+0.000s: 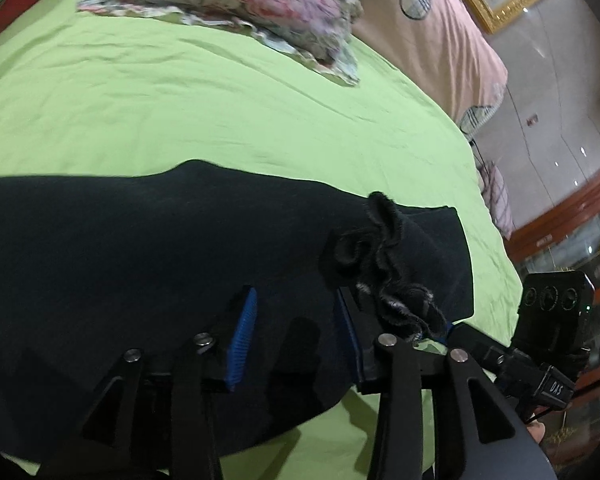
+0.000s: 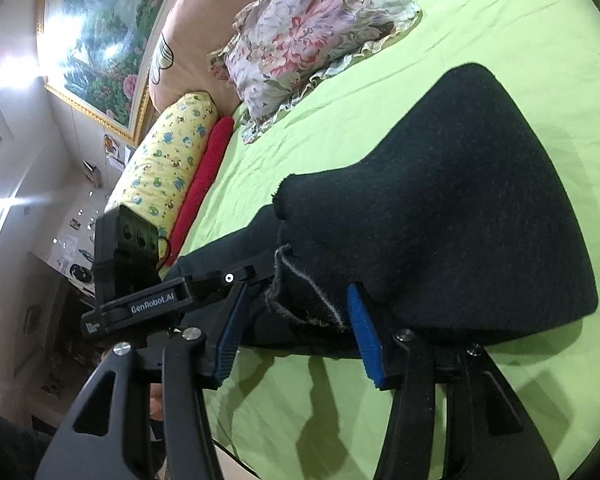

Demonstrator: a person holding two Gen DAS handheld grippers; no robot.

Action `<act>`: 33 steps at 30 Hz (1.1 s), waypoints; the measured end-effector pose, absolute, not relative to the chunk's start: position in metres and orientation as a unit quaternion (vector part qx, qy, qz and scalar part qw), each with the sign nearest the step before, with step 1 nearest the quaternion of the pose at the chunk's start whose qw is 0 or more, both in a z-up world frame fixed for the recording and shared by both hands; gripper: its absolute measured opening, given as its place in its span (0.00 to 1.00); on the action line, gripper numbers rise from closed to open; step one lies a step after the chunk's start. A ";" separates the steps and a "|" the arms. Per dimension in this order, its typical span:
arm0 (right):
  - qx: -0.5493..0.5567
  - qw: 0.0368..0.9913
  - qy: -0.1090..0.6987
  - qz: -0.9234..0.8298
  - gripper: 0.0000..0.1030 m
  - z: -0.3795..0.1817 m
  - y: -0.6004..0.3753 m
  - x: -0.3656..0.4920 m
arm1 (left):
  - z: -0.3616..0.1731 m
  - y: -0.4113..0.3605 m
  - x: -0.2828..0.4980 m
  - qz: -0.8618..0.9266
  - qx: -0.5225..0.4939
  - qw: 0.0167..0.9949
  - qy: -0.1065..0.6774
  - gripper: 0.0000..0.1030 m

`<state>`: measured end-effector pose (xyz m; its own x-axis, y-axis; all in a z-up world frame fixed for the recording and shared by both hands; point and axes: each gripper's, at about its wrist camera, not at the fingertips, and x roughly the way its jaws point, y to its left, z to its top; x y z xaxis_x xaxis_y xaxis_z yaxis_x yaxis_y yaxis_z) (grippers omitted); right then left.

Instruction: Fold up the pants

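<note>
Two open grippers are being held over black pants [image 1: 148, 280] lying across the frame's middle on a green bed [image 1: 180, 120]. Left gripper [image 1: 296, 328] and right gripper [image 2: 296, 320], jaws apart, are being lined up at the ruffled waistband [image 1: 384, 256]; a pinch is judged next.

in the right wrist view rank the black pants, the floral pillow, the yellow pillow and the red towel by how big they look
1. Pants, though nearest the camera
2. Floral pillow
3. Yellow pillow
4. Red towel

Pants [image 1: 148, 248] flat on bed sheet [image 1: 180, 112], near edge. Floral pillow [image 1: 260, 4] on sheet beyond pants (far side). Both grippers at pants' near edge: left gripper [image 1: 296, 332], right gripper [image 2: 296, 324].
</note>
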<state>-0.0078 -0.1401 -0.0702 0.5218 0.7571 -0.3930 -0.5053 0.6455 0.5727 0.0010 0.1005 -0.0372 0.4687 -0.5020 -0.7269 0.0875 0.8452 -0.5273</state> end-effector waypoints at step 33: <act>0.177 0.844 0.302 0.407 0.55 -0.054 -0.116 -0.037 | -0.016 0.206 -0.138 -0.006 -0.313 0.848 0.428 0.71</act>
